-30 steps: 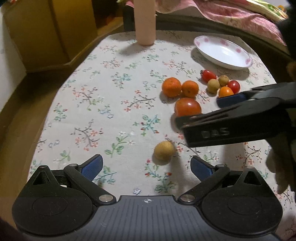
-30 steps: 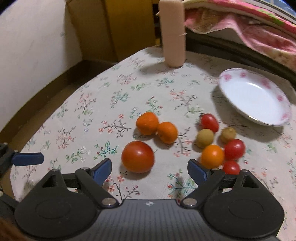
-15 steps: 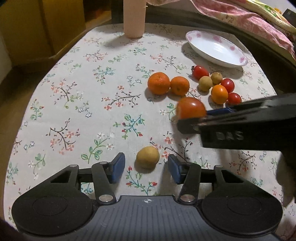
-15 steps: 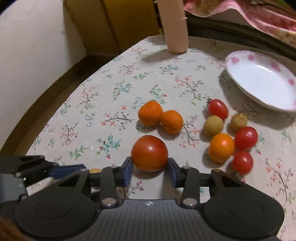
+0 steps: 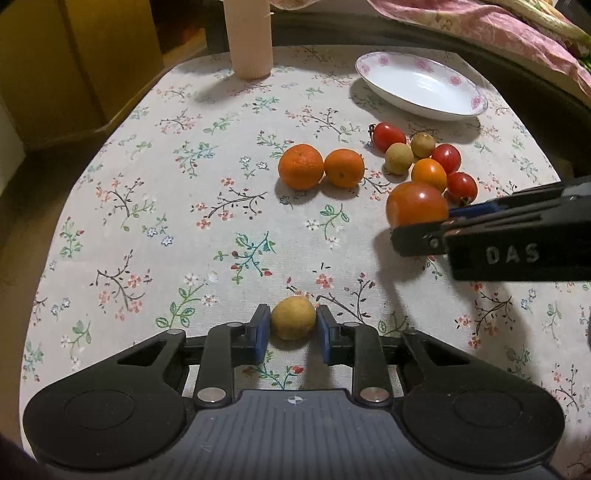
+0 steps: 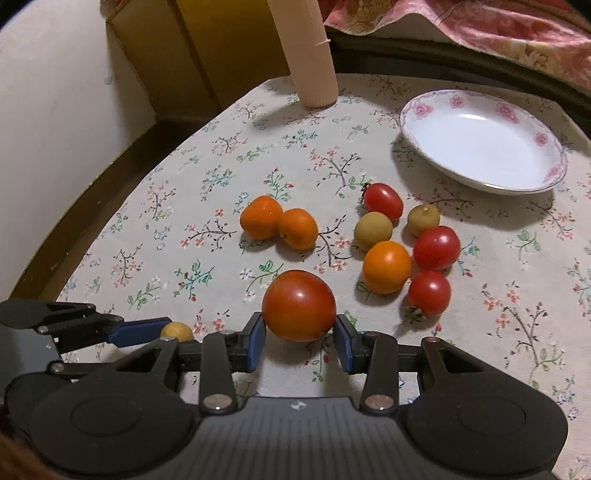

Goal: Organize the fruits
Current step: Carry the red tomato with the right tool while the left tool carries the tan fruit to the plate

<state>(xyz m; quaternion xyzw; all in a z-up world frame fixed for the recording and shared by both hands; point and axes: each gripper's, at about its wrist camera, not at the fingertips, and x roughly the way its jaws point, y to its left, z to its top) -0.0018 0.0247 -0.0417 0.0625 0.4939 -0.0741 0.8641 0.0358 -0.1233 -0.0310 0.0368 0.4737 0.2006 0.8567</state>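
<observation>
Fruits: my left claw (image 5: 292, 334) has just closed on the yellow fruit (image 5: 293, 317), my right claw (image 6: 300, 341) grips the tomato (image 6: 299, 305); both are ready to lift toward the plate (image 6: 480, 142) ahead

The tablecloth (image 6: 155, 206) is pale grey-white with little pink and blue flowers, green leaves and dark twigs all over it, and the plate (image 6: 480, 147) is white with pink roses around its rim. The big tomato (image 6: 299, 304) is orange-red, the two mandarins (image 6: 277, 221) are orange, the small tomatoes (image 6: 436, 247) are red with one orange one (image 6: 386, 266) among them, and the little round fruits (image 6: 373, 230) are yellow-brown, like the one (image 5: 293, 317) between blue pads (image 5: 263, 332). The grippers (image 6: 299, 343) are black with blue pads, the tall cup (image 6: 310, 55) is pale pink, and the blanket (image 6: 461, 26) is pink with flowers.
</observation>
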